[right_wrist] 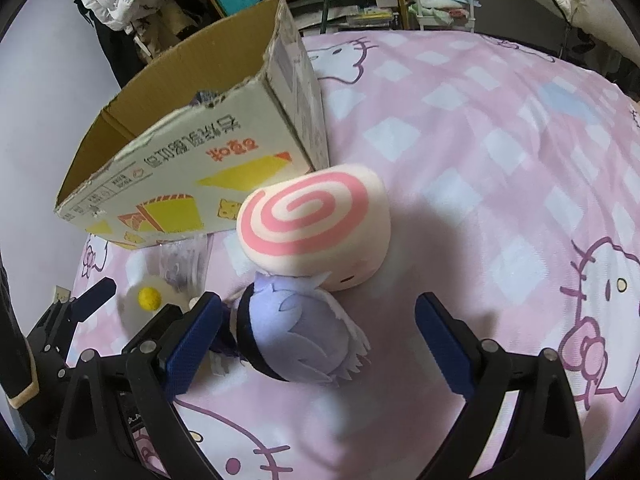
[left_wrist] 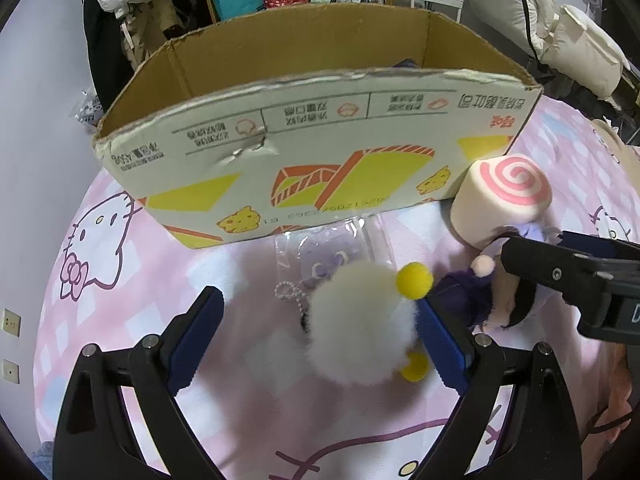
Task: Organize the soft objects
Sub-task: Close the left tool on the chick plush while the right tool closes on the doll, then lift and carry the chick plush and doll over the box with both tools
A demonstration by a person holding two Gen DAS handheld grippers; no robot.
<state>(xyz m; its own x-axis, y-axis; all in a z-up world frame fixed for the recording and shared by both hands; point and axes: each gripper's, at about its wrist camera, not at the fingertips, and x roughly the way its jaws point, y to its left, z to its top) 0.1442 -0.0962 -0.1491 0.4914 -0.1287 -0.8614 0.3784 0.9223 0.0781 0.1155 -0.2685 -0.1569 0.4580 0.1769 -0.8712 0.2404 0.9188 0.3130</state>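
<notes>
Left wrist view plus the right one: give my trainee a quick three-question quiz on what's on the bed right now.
1. True or false: the left tool is shut on the white fluffy toy.
2. Which toy lies between the right tool's fingers: A) swirl-roll plush, B) purple-haired doll, C) clear plastic bag?
3. What container stands on the bed behind the toys?

Key:
1. False; open.
2. B, purple-haired doll.
3. The open cardboard box.

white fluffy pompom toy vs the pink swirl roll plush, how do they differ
The white fluffy pompom toy is fuzzy and round with yellow balls; the pink swirl roll plush is smooth, cylindrical, larger. The pompom toy lies between the left hand-held gripper's open fingers; the roll plush sits ungripped beside the cardboard box. Both rest on the bed.
</notes>
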